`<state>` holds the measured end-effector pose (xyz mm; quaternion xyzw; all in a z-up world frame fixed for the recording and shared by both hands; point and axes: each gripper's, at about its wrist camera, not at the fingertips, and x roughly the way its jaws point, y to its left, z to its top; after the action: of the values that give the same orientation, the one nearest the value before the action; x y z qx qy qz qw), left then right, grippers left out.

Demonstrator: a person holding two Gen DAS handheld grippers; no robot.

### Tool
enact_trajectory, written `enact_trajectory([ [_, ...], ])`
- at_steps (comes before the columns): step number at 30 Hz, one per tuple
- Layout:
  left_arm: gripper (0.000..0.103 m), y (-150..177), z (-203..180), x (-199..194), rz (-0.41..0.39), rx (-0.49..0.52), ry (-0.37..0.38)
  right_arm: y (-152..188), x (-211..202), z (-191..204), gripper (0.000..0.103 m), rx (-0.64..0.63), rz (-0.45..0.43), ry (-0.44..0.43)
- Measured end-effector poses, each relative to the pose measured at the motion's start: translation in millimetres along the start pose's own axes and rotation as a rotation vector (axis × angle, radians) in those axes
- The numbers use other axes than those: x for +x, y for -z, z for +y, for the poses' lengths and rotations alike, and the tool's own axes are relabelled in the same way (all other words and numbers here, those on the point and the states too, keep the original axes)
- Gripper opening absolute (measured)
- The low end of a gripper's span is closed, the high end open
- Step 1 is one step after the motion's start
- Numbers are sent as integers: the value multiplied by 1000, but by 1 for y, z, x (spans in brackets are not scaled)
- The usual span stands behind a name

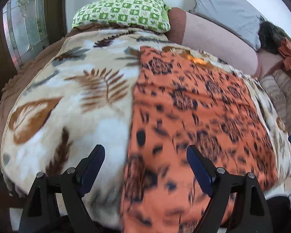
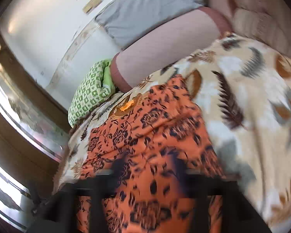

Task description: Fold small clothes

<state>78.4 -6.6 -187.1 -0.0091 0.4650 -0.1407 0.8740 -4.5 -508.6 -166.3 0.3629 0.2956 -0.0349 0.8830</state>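
Left wrist view first: the left claw (image 1: pixel 145 162) hangs over the bed with its jaws spread wide and nothing between them, its blue-padded fingers (image 1: pixel 198 169) clear of the fabric. Beneath it, the orange cloth (image 1: pixel 194 106) with its dark floral print lies flat on the leaf-patterned blanket (image 1: pixel 77 89), one straight edge running down the middle of the picture. Up at the head of the bed sit a green checked pillow (image 1: pixel 124 12) and a grey pillow (image 1: pixel 227 7). Over to the right wrist view, heavily blurred: the right claw (image 2: pixel 145 176) is released too, its dark fingers smeared but set wide apart above the orange cloth (image 2: pixel 145 128), gripping nothing. That cloth stretches away toward the green checked pillow (image 2: pixel 87 93), blanket (image 2: pixel 242 97) showing on the right.
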Motion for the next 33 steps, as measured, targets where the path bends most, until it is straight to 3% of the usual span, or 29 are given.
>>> enact_trajectory([
  [1, 86, 9, 1, -8, 12, 3, 9, 5, -12, -4, 86, 13, -11, -5],
  [5, 86, 36, 6, -25, 61, 0, 51, 25, -28, -23, 85, 30, 135, 40],
  [8, 86, 52, 8, -30, 96, -25, 92, 38, -35, -44, 84, 62, 185, 77],
  [11, 86, 61, 11, -28, 138, -74, 149, 44, -37, -69, 76, 159, 209, 69],
  [15, 68, 65, 16, -23, 189, -152, 220, 42, -40, -92, 66, 262, 224, 32],
  [19, 67, 71, 27, -14, 223, -252, 205, 45, -34, -102, 66, 309, 244, 17],
  [33, 64, 73, 38, 18, 258, -289, 154, 40, -28, -114, 66, 353, 253, 8],
])
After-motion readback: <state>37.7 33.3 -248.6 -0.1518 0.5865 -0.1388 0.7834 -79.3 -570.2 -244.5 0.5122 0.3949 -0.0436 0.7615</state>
